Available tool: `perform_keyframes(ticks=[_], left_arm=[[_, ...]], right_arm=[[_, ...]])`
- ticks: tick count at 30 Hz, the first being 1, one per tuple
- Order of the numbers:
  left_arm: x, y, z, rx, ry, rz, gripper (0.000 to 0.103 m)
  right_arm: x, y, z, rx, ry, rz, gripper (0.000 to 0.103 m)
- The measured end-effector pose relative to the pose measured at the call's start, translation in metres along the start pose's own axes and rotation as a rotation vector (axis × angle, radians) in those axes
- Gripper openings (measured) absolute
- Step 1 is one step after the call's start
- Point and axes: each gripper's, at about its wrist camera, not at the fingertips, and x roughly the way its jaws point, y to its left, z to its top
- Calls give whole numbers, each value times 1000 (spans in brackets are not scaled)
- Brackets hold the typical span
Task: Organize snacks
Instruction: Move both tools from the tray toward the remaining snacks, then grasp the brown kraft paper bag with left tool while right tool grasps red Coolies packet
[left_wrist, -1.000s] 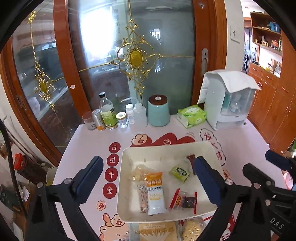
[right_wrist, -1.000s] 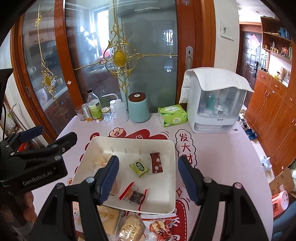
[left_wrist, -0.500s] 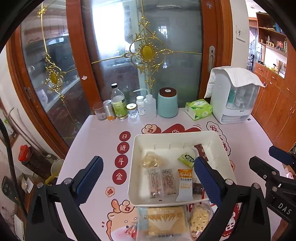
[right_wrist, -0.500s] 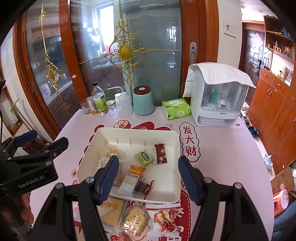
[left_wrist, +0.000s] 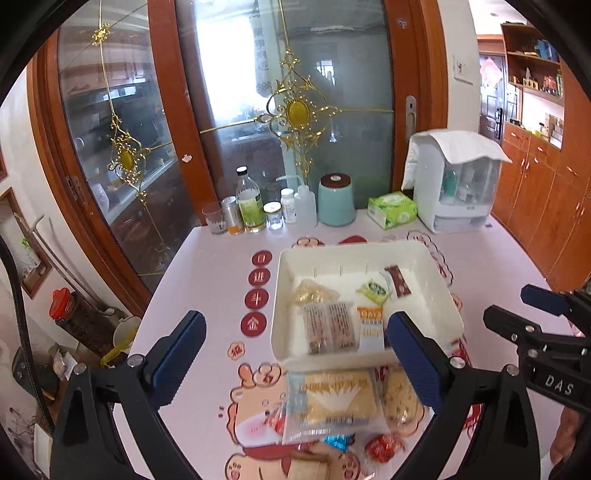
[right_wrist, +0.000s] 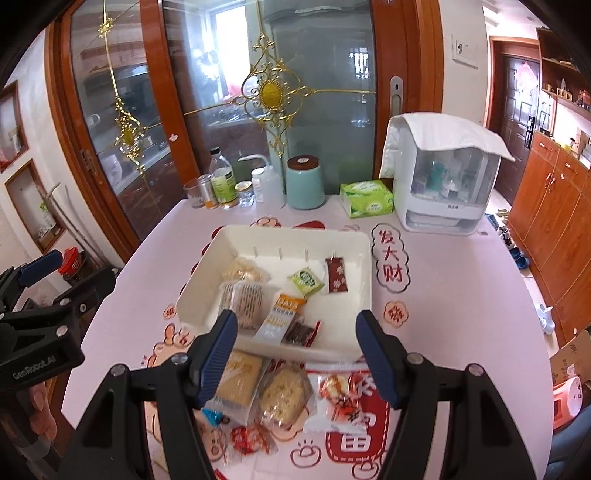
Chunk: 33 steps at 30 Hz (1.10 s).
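A white tray (left_wrist: 369, 251) (right_wrist: 295, 232) on the table holds several snacks: an orange-and-white bar (left_wrist: 370, 326) (right_wrist: 280, 317), a green packet (left_wrist: 375, 290) (right_wrist: 306, 280), a dark red packet (left_wrist: 398, 281) (right_wrist: 337, 280) and twin wrapped biscuits (left_wrist: 330, 326) (right_wrist: 243, 299). In front of the tray lie a yellow cracker pack (left_wrist: 332, 398) (right_wrist: 240, 380), a round cookie (left_wrist: 400, 398) (right_wrist: 284, 397) and red candies (left_wrist: 382, 446) (right_wrist: 251, 439). My left gripper (left_wrist: 293, 339) hangs open above the tray's near left corner. My right gripper (right_wrist: 295, 328) stands open over the tray's near rim. Both hold nothing.
Along the back edge stand bottles and jars (left_wrist: 251, 210), a teal canister (left_wrist: 335, 201) (right_wrist: 304, 182), a green tissue pack (left_wrist: 391, 210) (right_wrist: 365, 199) and a white dispenser (left_wrist: 458, 184) (right_wrist: 443, 173). A glass door rises behind them. The table's left edge drops to the floor.
Both grippers have drawn back from the tray toward the table's near side. More loose snacks in front of the tray have come into view. The jaws stay as wide as before.
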Motion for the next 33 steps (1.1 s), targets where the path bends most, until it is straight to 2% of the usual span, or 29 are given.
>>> perform_keyframes(ticks=[5,10,14,23,29,33], left_arm=[[-12,0,-27,6,20,11,98],[-17,6,-67,5,57,18,98],[-8,12,-105,-5,128,10,98],[47,25,-203,-81,380,-15,98],[78,18,-238,-75,471,-35,98],[95,18,-249,-106,517,-57,90]], right_arm=[[-2,0,-25,-10,39,29,67],[-2,-1,-63,-49,77,68,67],[5,-1,-99,-86,121,94,67],[36,9,-182,-158,322,187,67],[47,27,-217,-215,414,241,67],[51,39,-233,-232,454,285,67]])
